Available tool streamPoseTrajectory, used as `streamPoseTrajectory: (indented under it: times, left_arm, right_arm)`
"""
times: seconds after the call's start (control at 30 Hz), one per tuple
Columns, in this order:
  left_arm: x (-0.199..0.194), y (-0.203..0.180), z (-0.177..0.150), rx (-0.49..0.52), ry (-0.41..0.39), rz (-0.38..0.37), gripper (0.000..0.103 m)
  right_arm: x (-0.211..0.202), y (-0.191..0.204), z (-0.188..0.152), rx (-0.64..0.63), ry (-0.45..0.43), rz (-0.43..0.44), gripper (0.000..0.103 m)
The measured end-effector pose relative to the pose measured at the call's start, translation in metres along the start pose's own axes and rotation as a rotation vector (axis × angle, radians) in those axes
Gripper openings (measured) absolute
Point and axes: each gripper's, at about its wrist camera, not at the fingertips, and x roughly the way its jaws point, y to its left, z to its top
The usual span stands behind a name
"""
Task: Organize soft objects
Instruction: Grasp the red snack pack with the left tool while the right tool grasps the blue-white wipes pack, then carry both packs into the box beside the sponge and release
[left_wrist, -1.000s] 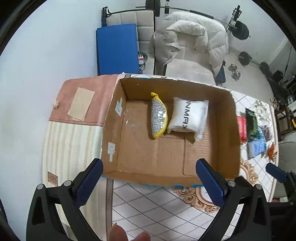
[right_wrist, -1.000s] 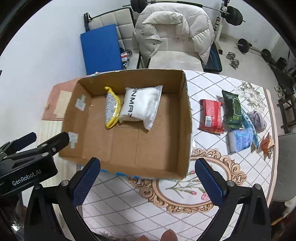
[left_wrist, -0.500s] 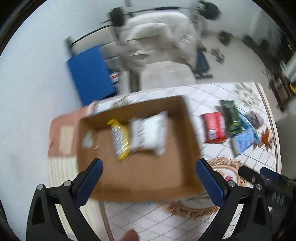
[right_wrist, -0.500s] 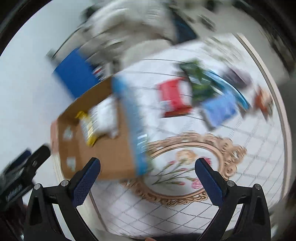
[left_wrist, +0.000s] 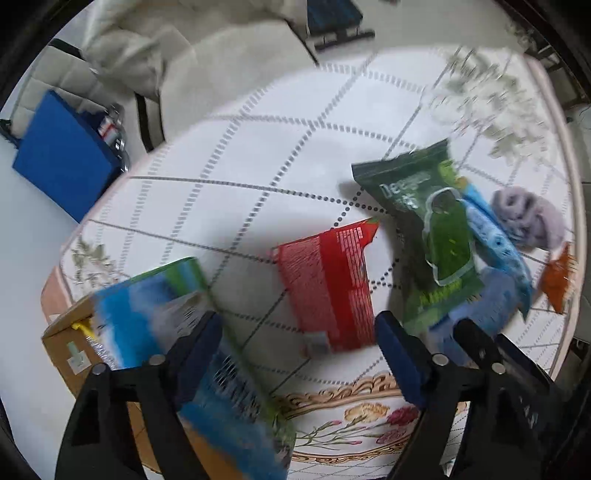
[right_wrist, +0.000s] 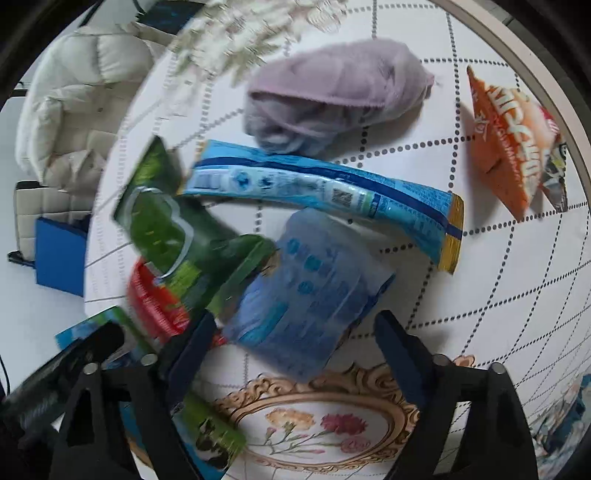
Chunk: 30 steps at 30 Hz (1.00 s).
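The soft things lie in a loose cluster on the white grid-patterned surface (left_wrist: 280, 155): a flat red packet (left_wrist: 328, 288), a dark green pouch (left_wrist: 432, 229) overlapping a long light-blue wrapper (right_wrist: 321, 188), a translucent blue pack (right_wrist: 306, 310), a rumpled lilac cloth (right_wrist: 332, 96) and an orange snack bag (right_wrist: 509, 147) at 2 o'clock in the right view. The left gripper (left_wrist: 299, 354) hangs with fingers released, the red packet just ahead at 12 o'clock. The right gripper (right_wrist: 291, 350) is likewise spread, the blue pack between its tips. The cardboard box (left_wrist: 70, 354), a second ago centred in both views, now sits at 8 o'clock in the left view; both cameras have swung toward the packets.
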Motion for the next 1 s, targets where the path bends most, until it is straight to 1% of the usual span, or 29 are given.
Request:
streamPoseTrajectory:
  times: [0.03, 0.1, 0.13, 0.2, 0.3, 0.33, 0.37, 0.4, 0.43, 0.47, 0.5, 0.57, 0.6, 0.63, 0.7, 0.77, 0.83, 0.93, 1.0]
  left_arm:
    - [0.006, -0.001, 0.004, 0.0, 0.012, 0.007, 0.083]
    - [0.019, -0.005, 0.009, 0.002, 0.034, 0.023, 0.083]
    - [0.023, -0.006, 0.01, 0.0, 0.045, 0.026, 0.083]
    - [0.034, -0.007, 0.013, -0.006, 0.063, 0.021, 0.083]
    - [0.047, -0.01, 0.012, -0.012, 0.085, -0.002, 0.083]
    - [0.051, -0.011, 0.011, -0.015, 0.091, -0.01, 0.082]
    - [0.055, -0.011, 0.008, -0.024, 0.098, -0.036, 0.075]
    - [0.054, -0.011, 0.007, -0.038, 0.09, -0.052, 0.074]
    - [0.054, -0.01, 0.005, -0.048, 0.087, -0.073, 0.065]
    - [0.053, -0.01, 0.003, -0.053, 0.082, -0.104, 0.051]
    - [0.051, -0.011, 0.0, -0.059, 0.08, -0.108, 0.05]
    - [0.047, -0.012, -0.007, -0.063, 0.054, -0.095, 0.046]
    - [0.044, -0.013, -0.012, -0.065, 0.043, -0.096, 0.046]
    - [0.04, -0.012, -0.017, -0.067, 0.034, -0.1, 0.045]
    - [0.027, -0.008, -0.033, -0.066, -0.004, -0.124, 0.045]
    - [0.009, -0.003, -0.047, -0.068, -0.05, -0.14, 0.045]
    - [-0.012, 0.004, -0.066, -0.073, -0.1, -0.176, 0.045]
    - [-0.041, 0.029, -0.098, -0.094, -0.155, -0.245, 0.045]
    - [-0.059, 0.048, -0.122, -0.109, -0.196, -0.267, 0.045]
  right_arm:
    - [0.003, 0.001, 0.001, -0.007, 0.002, -0.018, 0.084]
    - [0.009, 0.003, 0.0, -0.023, 0.007, -0.056, 0.074]
    - [0.011, 0.005, -0.001, -0.041, 0.007, -0.084, 0.071]
    - [0.015, 0.006, -0.004, -0.088, -0.006, -0.136, 0.069]
    - [0.019, 0.015, -0.004, -0.144, 0.0, -0.194, 0.069]
    - [0.021, 0.019, -0.002, -0.159, 0.006, -0.216, 0.069]
    - [0.022, 0.021, -0.002, -0.166, 0.008, -0.227, 0.069]
    - [0.023, 0.024, -0.001, -0.172, 0.011, -0.236, 0.069]
    - [0.025, 0.026, -0.001, -0.181, 0.013, -0.245, 0.069]
    - [0.027, 0.029, -0.001, -0.196, 0.016, -0.259, 0.069]
    - [0.029, 0.032, -0.001, -0.207, 0.017, -0.266, 0.068]
    - [0.027, 0.039, -0.001, -0.239, 0.009, -0.281, 0.059]
    - [0.025, 0.041, -0.005, -0.258, 0.007, -0.283, 0.047]
    - [0.023, 0.044, -0.009, -0.276, 0.011, -0.283, 0.037]
    - [0.016, 0.047, -0.021, -0.321, -0.002, -0.286, 0.034]
    - [0.002, 0.053, -0.034, -0.375, -0.04, -0.298, 0.034]
    - [-0.015, 0.059, -0.047, -0.419, -0.065, -0.28, 0.034]
    - [-0.042, 0.075, -0.069, -0.494, -0.095, -0.249, 0.034]
    - [-0.06, 0.091, -0.085, -0.549, -0.114, -0.228, 0.034]
